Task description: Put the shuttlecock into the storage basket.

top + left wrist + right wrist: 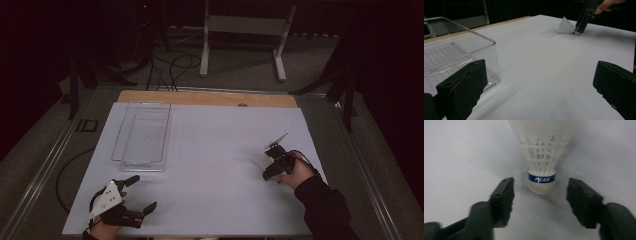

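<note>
My right gripper (540,195) stands with its jaws apart either side of the white plastic shuttlecock (541,157) lying on the white table (210,165); it looks feather-light with a crushable skirt, so I'd pinch the firm blue-banded cork.

Counted on the white table top (210,165): one shuttlecock (541,157) with one blue band (541,179) around its base, and one clear plastic bin (142,135). Held by two hands: two grippers, namely one left gripper (140,197) and one right gripper (540,192), each with two black jaws and one trailing cable. Beyond the far edge, on the floor: one white frame (245,30) with two legs, plus several loose black cables (170,67), number not determinable.
</note>
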The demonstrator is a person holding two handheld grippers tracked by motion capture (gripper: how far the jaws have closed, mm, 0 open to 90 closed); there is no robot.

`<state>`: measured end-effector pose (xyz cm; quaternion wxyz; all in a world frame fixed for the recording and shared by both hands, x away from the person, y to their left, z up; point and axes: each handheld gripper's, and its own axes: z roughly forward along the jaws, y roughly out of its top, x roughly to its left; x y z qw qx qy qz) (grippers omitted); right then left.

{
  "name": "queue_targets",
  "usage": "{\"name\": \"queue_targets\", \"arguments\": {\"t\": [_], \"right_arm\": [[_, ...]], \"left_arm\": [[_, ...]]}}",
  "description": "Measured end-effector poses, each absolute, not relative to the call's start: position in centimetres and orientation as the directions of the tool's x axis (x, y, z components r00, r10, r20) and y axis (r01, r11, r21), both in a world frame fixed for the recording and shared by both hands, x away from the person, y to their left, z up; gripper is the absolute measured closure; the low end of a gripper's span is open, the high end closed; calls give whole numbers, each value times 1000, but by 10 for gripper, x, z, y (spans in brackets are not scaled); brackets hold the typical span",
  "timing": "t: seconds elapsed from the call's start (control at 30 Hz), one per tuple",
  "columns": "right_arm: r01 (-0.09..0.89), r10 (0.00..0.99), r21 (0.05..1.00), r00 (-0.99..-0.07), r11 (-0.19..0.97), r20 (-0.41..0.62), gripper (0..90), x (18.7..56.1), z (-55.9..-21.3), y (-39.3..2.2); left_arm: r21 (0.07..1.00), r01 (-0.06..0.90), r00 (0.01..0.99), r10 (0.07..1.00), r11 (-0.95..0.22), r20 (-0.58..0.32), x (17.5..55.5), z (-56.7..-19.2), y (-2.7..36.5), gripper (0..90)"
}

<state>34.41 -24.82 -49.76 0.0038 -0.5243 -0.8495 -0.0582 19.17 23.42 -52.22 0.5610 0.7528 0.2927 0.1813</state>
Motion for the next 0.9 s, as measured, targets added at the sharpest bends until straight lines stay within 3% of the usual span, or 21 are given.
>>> {"name": "queue_targets", "arguments": {"t": [0.33,0.9], "right_arm": [[892,889,70,-451,446,81,563,348,-503,-247],[855,856,75,-516,512,38,663,349,-502,-244]], "left_arm": [[950,238,764,642,-201,-56,192,-522,234,0],[947,242,770,636,-211,-55,192,-523,233,0]]}}
